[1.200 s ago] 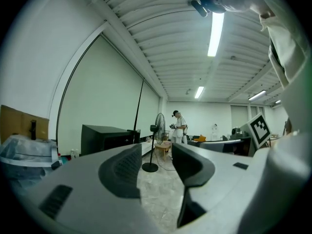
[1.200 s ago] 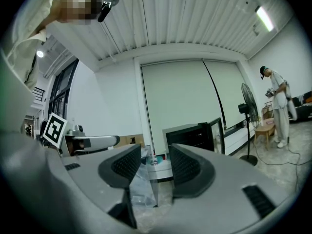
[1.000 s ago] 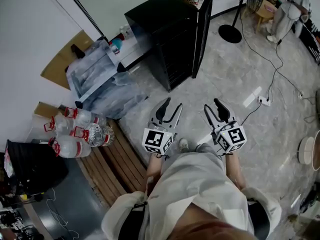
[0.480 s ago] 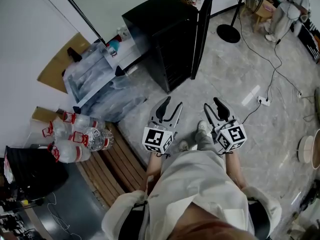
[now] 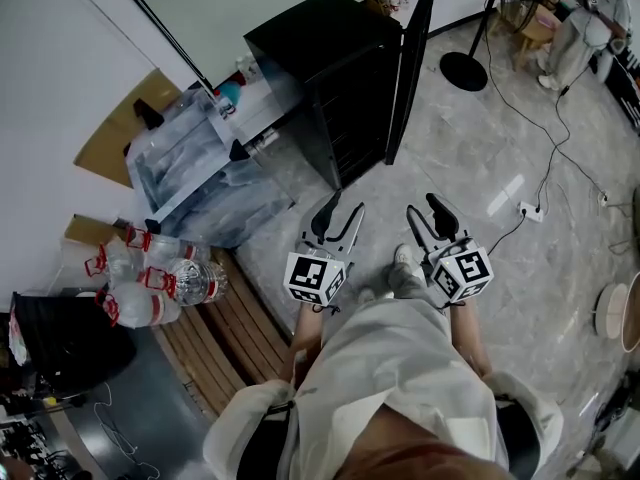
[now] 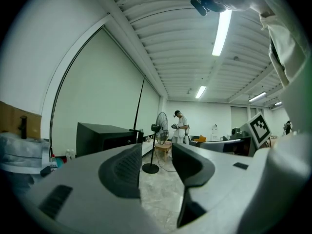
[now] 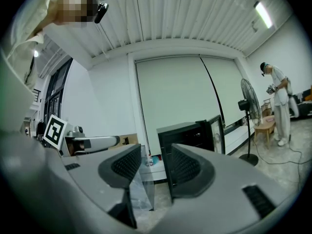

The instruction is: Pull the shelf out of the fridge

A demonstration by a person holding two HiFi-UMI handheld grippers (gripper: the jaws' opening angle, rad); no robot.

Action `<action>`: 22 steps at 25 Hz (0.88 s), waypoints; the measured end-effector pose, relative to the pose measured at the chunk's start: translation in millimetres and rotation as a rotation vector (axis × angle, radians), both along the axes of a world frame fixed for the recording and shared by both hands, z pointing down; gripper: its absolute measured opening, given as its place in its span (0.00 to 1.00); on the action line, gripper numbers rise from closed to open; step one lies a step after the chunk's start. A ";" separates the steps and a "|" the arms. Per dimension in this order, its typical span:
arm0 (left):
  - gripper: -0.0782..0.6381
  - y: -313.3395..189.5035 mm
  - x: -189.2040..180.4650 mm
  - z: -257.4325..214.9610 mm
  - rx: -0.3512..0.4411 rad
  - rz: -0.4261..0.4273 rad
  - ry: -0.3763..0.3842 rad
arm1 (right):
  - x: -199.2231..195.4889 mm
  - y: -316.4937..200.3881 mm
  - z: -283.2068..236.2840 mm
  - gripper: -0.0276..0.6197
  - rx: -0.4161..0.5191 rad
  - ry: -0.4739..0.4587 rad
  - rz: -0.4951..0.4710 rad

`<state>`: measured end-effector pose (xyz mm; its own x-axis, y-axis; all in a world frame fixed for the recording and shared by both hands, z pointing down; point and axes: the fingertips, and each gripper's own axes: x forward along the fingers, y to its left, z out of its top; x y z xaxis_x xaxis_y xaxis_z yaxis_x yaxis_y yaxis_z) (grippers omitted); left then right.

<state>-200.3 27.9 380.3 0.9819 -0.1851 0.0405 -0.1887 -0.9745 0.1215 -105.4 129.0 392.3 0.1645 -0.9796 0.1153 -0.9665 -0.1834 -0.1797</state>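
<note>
Pale grey stone floor (image 5: 480, 158) lies below me. The black box-shaped fridge (image 5: 330, 58) stands well ahead, its dark-framed door (image 5: 410, 58) swung open. The shelf is probably inside, too dim to make out. My left gripper (image 5: 347, 204) and right gripper (image 5: 422, 206) hang side by side, jaws parted, empty.

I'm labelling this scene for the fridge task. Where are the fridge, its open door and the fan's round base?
fridge (image 5: 325, 28): head view, on its black top panel.
door (image 5: 408, 68): head view, midway along the open door.
fan base (image 5: 461, 68): head view, on the round floor disc.
</note>
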 end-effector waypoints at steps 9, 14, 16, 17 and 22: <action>0.39 -15.8 50.3 4.9 -0.001 -0.036 -0.038 | 56.4 -20.0 7.4 0.34 0.018 -0.044 -0.038; 0.39 -22.9 82.7 4.6 0.008 -0.070 -0.062 | 87.9 -33.0 10.9 0.34 0.023 -0.069 -0.082; 0.39 -26.5 96.0 4.5 0.008 -0.087 -0.071 | 101.0 -38.9 12.0 0.34 0.019 -0.075 -0.104; 0.39 -28.0 102.5 4.4 0.007 -0.096 -0.074 | 107.8 -41.4 12.4 0.34 0.017 -0.077 -0.114; 0.39 -36.4 131.4 3.2 0.007 -0.145 -0.089 | 140.2 -54.5 12.5 0.34 0.018 -0.086 -0.167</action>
<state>-68.9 -8.5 383.5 0.9374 -0.3252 0.1247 -0.3372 -0.9370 0.0914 34.7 74.5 404.8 -0.0103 -0.9946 0.1037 -0.9641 -0.0176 -0.2651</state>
